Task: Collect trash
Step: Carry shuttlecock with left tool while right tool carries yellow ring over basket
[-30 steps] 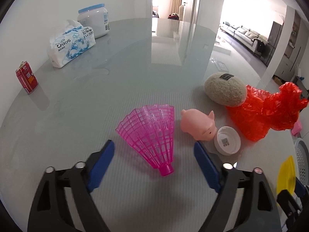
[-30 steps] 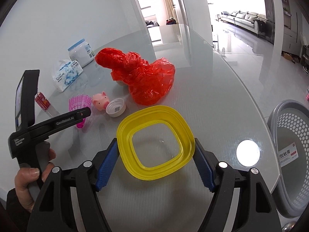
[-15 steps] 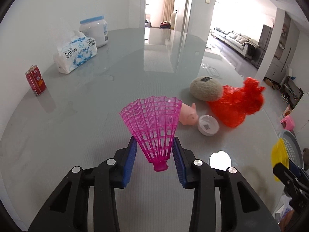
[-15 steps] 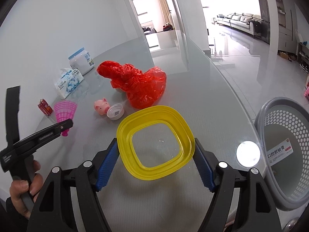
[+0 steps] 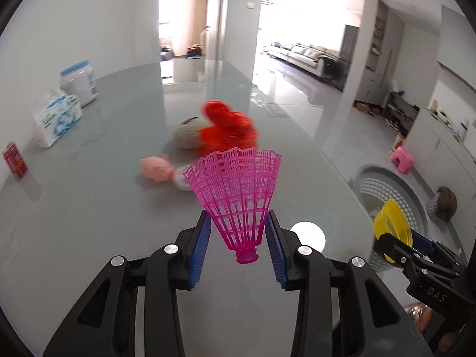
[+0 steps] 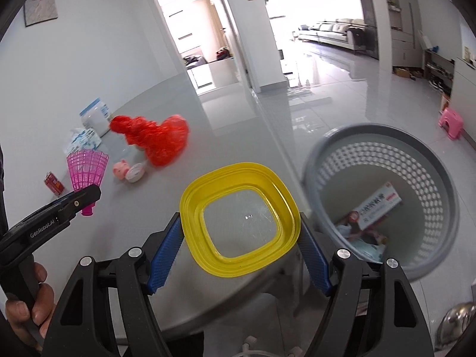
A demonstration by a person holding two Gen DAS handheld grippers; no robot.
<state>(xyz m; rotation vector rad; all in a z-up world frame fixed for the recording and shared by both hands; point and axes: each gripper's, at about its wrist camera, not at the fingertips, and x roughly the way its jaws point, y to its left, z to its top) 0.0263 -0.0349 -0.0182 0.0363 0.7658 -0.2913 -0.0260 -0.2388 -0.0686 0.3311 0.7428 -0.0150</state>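
Observation:
My left gripper [image 5: 238, 232] is shut on a pink plastic shuttlecock [image 5: 238, 190], lifted above the grey table [image 5: 89, 208], skirt up. The same shuttlecock [image 6: 86, 168] shows at the left of the right wrist view. My right gripper [image 6: 239, 235] is shut on a yellow square lid [image 6: 238, 217] with a clear centre, held near the table's edge beside a grey perforated basket [image 6: 422, 160] on the floor. The basket holds a white and red box [image 6: 377, 205]. From the left wrist view the lid [image 5: 391, 223] appears in front of the basket [image 5: 386, 187].
On the table lie a red plastic bag [image 5: 229, 131], a grey stone-like lump [image 5: 186, 136], a pink toy pig [image 5: 156, 168], a small white cap [image 6: 135, 173], a red can [image 5: 13, 160], a tissue pack [image 5: 56, 119] and a white jar [image 5: 78, 81]. A pink stool [image 6: 450, 122] stands on the floor.
The left gripper closed on the shuttlecock, lifted it off the table and carried it right. The right gripper carried the yellow lid toward the basket, which now fills more of its view.

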